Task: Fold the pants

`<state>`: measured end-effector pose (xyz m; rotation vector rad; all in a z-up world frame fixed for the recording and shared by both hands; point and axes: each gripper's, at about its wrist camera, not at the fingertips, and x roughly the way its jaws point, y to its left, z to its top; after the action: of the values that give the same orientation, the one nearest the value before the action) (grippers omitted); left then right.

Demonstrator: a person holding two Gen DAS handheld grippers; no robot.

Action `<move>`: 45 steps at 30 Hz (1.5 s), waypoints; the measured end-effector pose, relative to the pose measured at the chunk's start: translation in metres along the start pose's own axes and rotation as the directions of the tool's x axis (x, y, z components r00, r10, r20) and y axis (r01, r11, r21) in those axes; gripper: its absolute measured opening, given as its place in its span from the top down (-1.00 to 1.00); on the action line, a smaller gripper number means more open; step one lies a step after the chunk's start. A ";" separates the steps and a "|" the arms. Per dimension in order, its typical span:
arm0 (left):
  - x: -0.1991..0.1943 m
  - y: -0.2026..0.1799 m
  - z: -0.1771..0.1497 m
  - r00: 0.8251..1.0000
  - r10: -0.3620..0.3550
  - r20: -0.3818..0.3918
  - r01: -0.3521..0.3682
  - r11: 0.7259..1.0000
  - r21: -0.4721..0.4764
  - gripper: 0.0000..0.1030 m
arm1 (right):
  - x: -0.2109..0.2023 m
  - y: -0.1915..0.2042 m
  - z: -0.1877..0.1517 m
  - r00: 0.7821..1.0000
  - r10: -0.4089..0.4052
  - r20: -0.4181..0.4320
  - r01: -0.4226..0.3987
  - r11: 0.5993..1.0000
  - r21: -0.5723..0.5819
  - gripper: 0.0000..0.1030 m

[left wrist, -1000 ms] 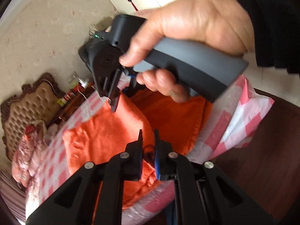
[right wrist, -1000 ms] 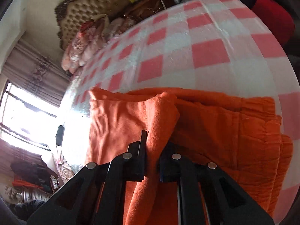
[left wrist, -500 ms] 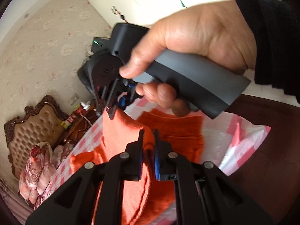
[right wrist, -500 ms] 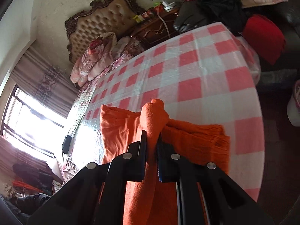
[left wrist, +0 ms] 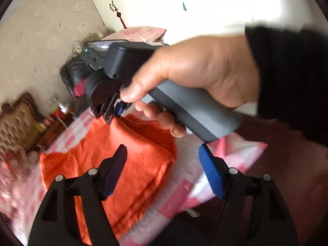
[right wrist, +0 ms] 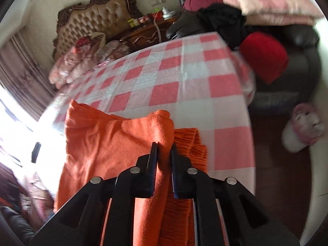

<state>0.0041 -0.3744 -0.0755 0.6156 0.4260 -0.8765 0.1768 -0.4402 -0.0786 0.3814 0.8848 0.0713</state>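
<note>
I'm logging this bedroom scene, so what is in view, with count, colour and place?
pants: one, orange, on the tablecloth, one fold pinched up
tablecloth: one, pink and white check, over the table
headboard: one, brown, tufted, far wall
bedding: one pile, pink, below the headboard
cushion: one, red, on the dark sofa
slipper: one, pink and white, on the floor
right hand: one, bare, holding the right handle
left claw: black, open above the pants
right claw: black, shut on the pants

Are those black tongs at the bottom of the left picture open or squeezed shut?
Open. The left tongs show a wide gap between their fingers, nothing held; the fuzzy orange pants lie folded in layers beneath on the pink checked tablecloth.
</note>
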 end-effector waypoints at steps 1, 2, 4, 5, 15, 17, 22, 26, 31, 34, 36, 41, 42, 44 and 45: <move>-0.012 0.010 -0.004 0.999 -0.043 0.014 0.043 0.999 -0.031 -0.49 | -0.008 0.003 -0.001 0.999 -0.039 0.032 0.039 0.999 -0.005 0.44; -0.025 0.024 -0.009 0.997 -0.077 0.027 0.078 0.995 -0.069 -0.53 | -0.014 0.004 -0.002 0.996 -0.075 0.057 0.076 0.997 -0.007 0.31; -0.049 0.046 -0.021 0.993 -0.117 0.035 0.121 0.977 -0.176 -0.53 | -0.037 0.002 -0.009 0.969 -0.219 0.118 0.219 0.976 0.011 -0.20; -0.061 0.070 -0.031 0.991 -0.126 0.040 0.132 0.952 -0.275 -0.52 | -0.046 0.001 -0.015 0.956 -0.267 0.123 0.264 0.964 0.037 -0.20; -0.074 0.208 -0.132 0.992 -0.105 -0.066 0.027 0.702 -0.711 0.59 | -0.048 0.057 -0.097 0.943 -0.327 0.056 0.331 0.941 -0.076 -0.19; -0.077 0.212 -0.140 0.993 -0.096 -0.066 0.019 0.690 -0.724 0.54 | -0.046 0.058 -0.096 0.947 -0.316 0.056 0.320 0.944 -0.079 -0.19; -0.083 0.208 -0.142 0.996 -0.083 -0.034 0.034 0.702 -0.712 0.17 | -0.042 0.049 -0.063 0.968 -0.250 0.038 0.251 0.967 -0.046 -0.17; -0.089 0.167 -0.117 1.000 0.020 -0.007 -0.020 0.867 -0.497 0.12 | -0.012 0.036 -0.039 0.980 -0.189 -0.070 0.186 0.982 -0.043 0.02; -0.086 0.061 -0.077 0.993 -0.001 0.115 0.008 0.998 -0.057 0.00 | -0.003 0.039 -0.024 0.985 -0.127 -0.113 0.120 0.991 -0.063 0.61; -0.065 0.004 -0.059 0.983 0.003 0.182 -0.036 0.983 0.179 -0.05 | -0.001 0.046 -0.021 0.983 -0.130 -0.131 0.117 0.988 -0.101 0.63; -0.036 -0.011 -0.046 0.989 0.003 0.150 -0.033 0.979 0.200 -0.05 | -0.001 0.046 -0.021 0.982 -0.127 -0.139 0.113 0.988 -0.109 0.64; 0.019 -0.012 -0.035 0.999 0.027 0.028 -0.032 0.984 0.176 0.73 | 0.000 0.042 -0.017 0.980 -0.122 -0.155 0.103 0.987 -0.125 0.80; 0.017 -0.005 -0.033 0.999 0.017 0.033 -0.021 0.990 0.136 0.75 | -0.002 0.044 -0.016 0.981 -0.123 -0.152 0.102 0.985 -0.136 0.86; 0.002 0.005 -0.027 0.996 0.018 0.085 -0.025 0.997 0.079 0.79 | -0.011 0.052 -0.010 0.986 -0.106 -0.125 0.085 0.984 -0.158 0.89; -0.003 0.008 -0.023 0.994 0.027 0.107 -0.034 0.997 0.064 0.80 | -0.016 0.055 -0.006 0.989 -0.094 -0.111 0.076 0.984 -0.163 0.89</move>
<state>0.0068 -0.3536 -0.0889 0.6316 0.2921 -0.8925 0.1671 -0.3908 -0.0513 0.1916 1.0044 0.0856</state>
